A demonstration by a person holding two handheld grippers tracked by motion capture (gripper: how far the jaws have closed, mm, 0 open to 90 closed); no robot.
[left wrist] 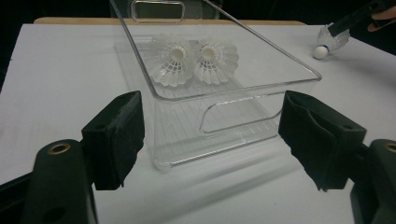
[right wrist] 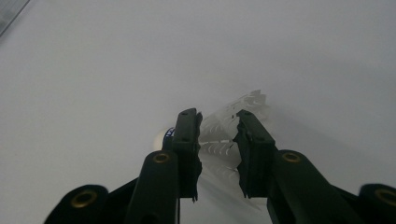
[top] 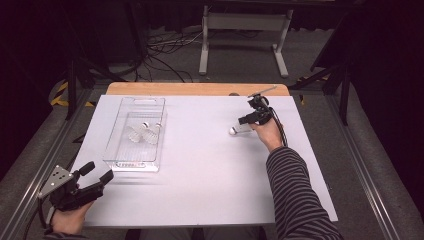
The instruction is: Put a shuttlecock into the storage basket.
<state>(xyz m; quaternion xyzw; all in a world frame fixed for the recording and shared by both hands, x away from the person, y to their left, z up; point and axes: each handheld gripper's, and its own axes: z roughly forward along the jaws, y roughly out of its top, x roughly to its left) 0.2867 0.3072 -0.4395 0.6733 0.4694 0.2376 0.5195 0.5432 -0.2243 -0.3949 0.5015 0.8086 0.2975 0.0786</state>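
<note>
A white shuttlecock (top: 239, 129) lies on the white table cover at the right, its cork (right wrist: 163, 136) pointing left. My right gripper (top: 245, 121) reaches down onto it, and in the right gripper view the two black jaws (right wrist: 218, 123) press on either side of its feathered skirt (right wrist: 224, 140). A clear plastic bin (top: 114, 135) stands at the left with two white shuttlecocks (left wrist: 173, 63) (left wrist: 215, 58) inside. My left gripper (top: 97, 172) rests open at the near left corner, facing the bin's short end (left wrist: 233, 88), nothing between its pads.
The white cover (top: 200, 175) spans the table, with a strip of wood (top: 195, 89) showing at the far edge. Cables and a white stand leg (top: 204, 45) are on the floor beyond. A striped sleeve (top: 295, 195) crosses the near right.
</note>
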